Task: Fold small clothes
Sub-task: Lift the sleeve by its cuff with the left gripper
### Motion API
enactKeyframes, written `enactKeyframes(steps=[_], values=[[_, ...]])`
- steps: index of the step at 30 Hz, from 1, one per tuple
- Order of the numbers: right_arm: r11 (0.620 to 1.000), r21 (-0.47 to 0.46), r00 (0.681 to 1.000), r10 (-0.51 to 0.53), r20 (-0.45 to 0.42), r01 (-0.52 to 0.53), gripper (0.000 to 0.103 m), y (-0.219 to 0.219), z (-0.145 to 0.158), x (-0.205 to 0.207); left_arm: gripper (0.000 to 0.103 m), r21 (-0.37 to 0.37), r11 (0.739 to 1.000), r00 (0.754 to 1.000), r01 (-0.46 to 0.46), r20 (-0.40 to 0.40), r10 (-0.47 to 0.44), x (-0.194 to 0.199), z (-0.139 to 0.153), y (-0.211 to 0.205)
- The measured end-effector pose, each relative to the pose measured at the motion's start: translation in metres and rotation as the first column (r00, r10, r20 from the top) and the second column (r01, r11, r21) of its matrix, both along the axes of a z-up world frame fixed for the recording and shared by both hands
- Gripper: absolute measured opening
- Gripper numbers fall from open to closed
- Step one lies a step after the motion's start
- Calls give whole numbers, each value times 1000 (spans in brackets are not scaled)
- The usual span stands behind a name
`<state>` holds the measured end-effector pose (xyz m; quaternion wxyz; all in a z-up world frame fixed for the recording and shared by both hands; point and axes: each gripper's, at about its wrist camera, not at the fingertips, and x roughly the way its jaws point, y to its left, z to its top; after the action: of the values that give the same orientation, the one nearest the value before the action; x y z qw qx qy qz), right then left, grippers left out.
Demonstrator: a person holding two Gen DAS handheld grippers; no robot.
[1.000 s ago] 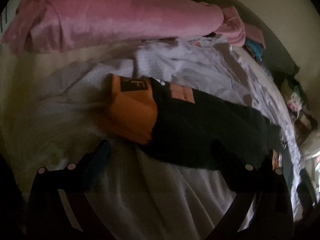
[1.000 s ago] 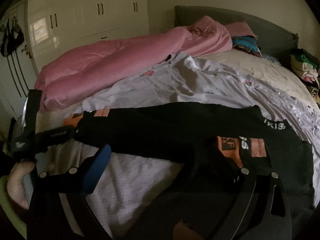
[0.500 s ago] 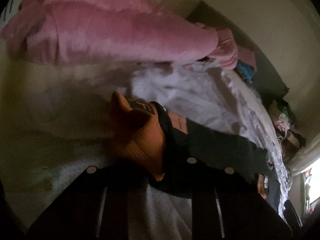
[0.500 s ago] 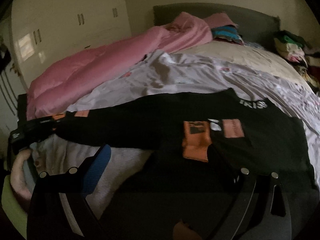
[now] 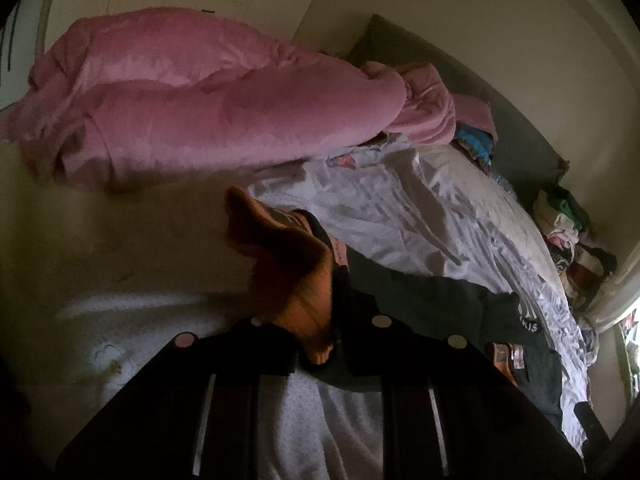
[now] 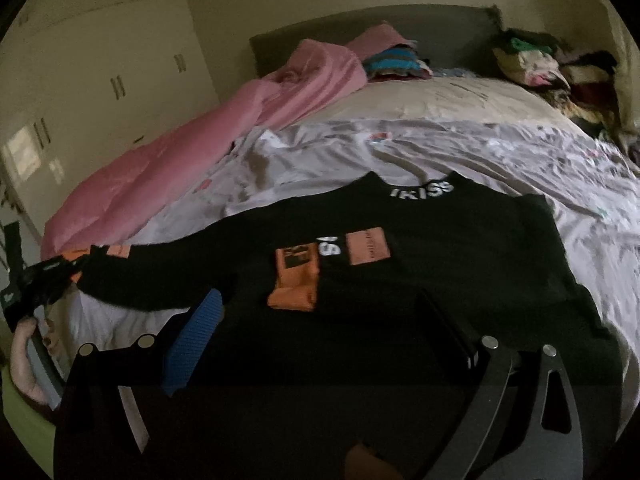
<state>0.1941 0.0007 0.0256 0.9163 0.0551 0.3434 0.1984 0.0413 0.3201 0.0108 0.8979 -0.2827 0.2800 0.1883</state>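
Left wrist view: the left tool (image 5: 320, 344) is seen clamped on the orange cuff (image 5: 292, 280) of one sleeve, raised off the bed (image 5: 420, 216) near its left edge. One black sweater (image 6: 420, 248) is spread across the bed's near edge, its other sleeve already laid over the chest. The right tool (image 6: 320, 328) is held wide apart above the sweater, with nothing gripped. The sleeve-folding step is judged to be in hand; next, the held cuff would need carrying inward across the body. One pink duvet (image 6: 160, 168) and two clothes piles are counted near the headboard.
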Motion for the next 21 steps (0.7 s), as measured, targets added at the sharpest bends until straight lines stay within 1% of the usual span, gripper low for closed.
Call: enactKeyframes(steps=[1,3,4,7,9,15,21], values=[[1000,9,1000,-6,-3,7,96,-4,0,0,7,6,1000,1000,-1,0,1,0,3,-1],[999,29,1000,-21,-9,21,96,-13,0,1,3,9,1000,1000,3,6,-3,0,9,-2],[999,36,1000,-23,-11,24,96,-15,0,1,3,8,1000,1000,9,14,-9,0,14,-4],[998,58,1000,-25,-14,26,96,-22,-1,0,2,35,999,999,41,15,-42,4,27,-16],[997,74,1000,-25,-13,26,96,-27,0,-2,2,23,998,997,65,29,-66,6,33,-24],[993,112,999,-46,-2,46,96,-48,5,-6,2,84,990,993,113,34,-116,17,53,-59],[985,145,995,-95,-9,95,96,-77,8,-10,2,118,975,980,188,39,-193,34,70,-95]])
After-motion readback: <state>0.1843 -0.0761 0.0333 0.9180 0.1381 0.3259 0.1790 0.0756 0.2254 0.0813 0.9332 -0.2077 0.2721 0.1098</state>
